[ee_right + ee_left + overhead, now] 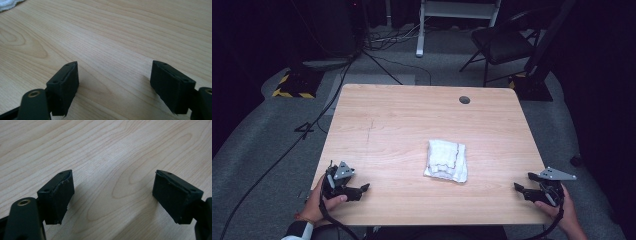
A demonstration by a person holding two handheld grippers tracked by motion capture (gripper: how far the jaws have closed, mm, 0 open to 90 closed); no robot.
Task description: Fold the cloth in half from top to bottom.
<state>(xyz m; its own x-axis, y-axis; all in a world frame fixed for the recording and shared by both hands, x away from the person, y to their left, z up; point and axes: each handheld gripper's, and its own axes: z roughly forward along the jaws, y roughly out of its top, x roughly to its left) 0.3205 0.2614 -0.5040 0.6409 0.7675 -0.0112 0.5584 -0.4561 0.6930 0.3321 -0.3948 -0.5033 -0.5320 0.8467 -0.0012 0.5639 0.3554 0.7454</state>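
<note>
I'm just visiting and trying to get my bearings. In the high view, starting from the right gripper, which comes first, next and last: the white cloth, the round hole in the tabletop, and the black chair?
From the right gripper:
1. White cloth, mid-table, to its left.
2. Round hole, near the table's far edge.
3. Black chair, on the floor beyond the table.

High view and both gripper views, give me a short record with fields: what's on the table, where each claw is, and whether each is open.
table: light wood, small dark hole near far edge
object: folded white cloth, right of centre, lying flat
left claw: near left corner, open, holding nothing
right claw: near right corner, open, holding nothing
cloth contact: neither claw touches it
right gripper view: cloth edge at top left
</note>
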